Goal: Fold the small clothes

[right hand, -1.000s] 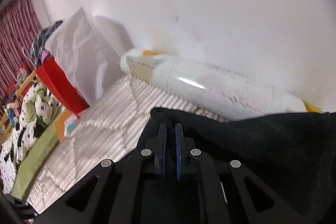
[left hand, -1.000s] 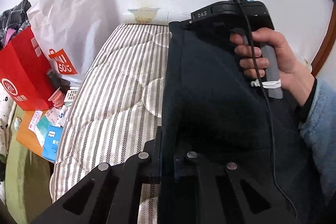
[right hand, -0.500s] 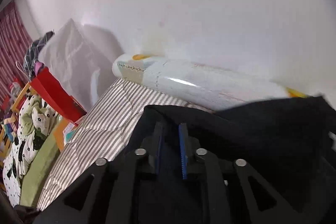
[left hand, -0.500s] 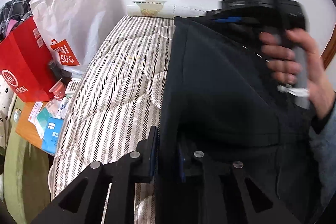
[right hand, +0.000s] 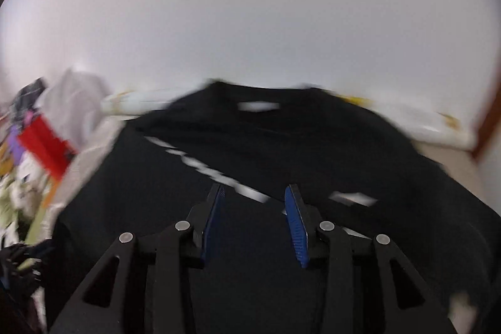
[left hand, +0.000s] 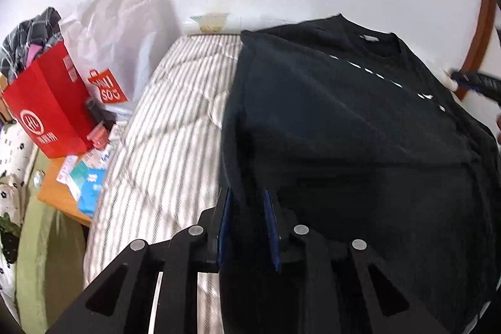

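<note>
Item: black T-shirt point(left hand: 344, 127), spread on striped mattress point(left hand: 175, 121), collar toward wall. Left gripper point(left hand: 247, 224): fingers just opening, hem edge loose between them. Right gripper point(right hand: 253, 221): opening wider, empty (view blurred). Risk: retreating fingers snag fabric, rumpling the lay.
</note>
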{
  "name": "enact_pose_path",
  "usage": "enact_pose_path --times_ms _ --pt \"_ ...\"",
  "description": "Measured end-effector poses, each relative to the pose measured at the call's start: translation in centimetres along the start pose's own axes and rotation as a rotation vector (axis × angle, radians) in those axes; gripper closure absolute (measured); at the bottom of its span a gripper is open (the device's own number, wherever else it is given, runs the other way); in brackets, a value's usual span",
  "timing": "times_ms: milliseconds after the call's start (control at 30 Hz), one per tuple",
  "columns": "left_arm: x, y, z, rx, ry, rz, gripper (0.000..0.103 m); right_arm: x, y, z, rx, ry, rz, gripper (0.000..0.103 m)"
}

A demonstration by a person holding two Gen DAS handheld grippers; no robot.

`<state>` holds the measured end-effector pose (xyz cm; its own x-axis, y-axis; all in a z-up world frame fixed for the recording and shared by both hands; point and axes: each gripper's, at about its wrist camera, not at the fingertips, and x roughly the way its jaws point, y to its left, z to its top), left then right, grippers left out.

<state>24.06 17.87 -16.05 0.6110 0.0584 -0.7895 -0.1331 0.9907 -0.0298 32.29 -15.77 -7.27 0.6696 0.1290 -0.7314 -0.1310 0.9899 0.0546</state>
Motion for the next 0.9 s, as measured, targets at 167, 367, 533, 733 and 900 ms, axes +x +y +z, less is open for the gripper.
enact_pose_path --times_ms 167,367,533,733,900 --pt "0.0 -0.3 -2.2 0.031 0.023 -0.004 0.063 -3.9 -8.3 -5.3 0.117 0.059 -0.131 0.063" --pt "0.0 -0.8 -3.4 0.054 0.018 0.011 0.053 -7.2 -17.0 -11.6 0.272 0.112 -0.292 0.061" --pt "0.0 -0.8 -3.6 0.045 0.013 0.015 0.051 -9.0 -20.6 -15.8 0.375 0.13 -0.351 0.059" --pt "0.1 -0.2 -4.2 0.002 -0.009 -0.003 0.049 -9.9 -21.9 -17.8 0.399 0.137 -0.348 0.058" --pt "0.1 0.0 -4.4 -0.003 -0.023 -0.002 0.046 -10.1 -21.6 -18.0 0.397 0.111 -0.323 0.056"
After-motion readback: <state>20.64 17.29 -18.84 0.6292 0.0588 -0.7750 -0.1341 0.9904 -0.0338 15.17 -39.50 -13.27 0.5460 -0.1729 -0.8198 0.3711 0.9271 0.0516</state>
